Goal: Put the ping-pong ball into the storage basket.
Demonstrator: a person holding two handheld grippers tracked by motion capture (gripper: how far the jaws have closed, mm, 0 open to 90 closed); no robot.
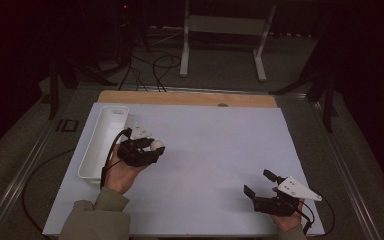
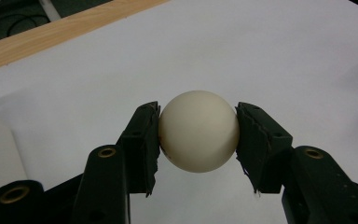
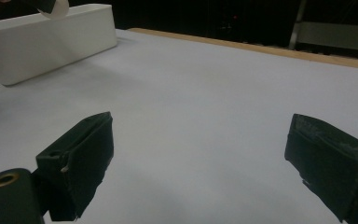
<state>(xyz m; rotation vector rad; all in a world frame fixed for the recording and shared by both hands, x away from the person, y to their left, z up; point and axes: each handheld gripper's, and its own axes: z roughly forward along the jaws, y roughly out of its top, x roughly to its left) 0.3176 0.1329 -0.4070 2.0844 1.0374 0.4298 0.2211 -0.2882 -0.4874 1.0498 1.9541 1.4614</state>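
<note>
A cream-white ball (image 2: 199, 131) sits squeezed between the two black jaws of my left gripper (image 2: 198, 135), held above the white table sheet. From above, the left gripper (image 1: 154, 148) with the ball (image 1: 157, 145) hovers just right of a long white bin (image 1: 103, 139). My right gripper (image 1: 259, 183) rests near the table's front right, its jaws wide apart with nothing between them. In the right gripper view, its two pads (image 3: 86, 154) frame bare white sheet, and the ball (image 3: 56, 8) peeks in at the top left above the bin (image 3: 42, 42).
The white sheet (image 1: 215, 150) covers most of the table; a wooden strip (image 1: 190, 98) runs along its far edge. Cables and a white stand's legs (image 1: 220, 45) lie on the floor beyond. A cable trails from each gripper.
</note>
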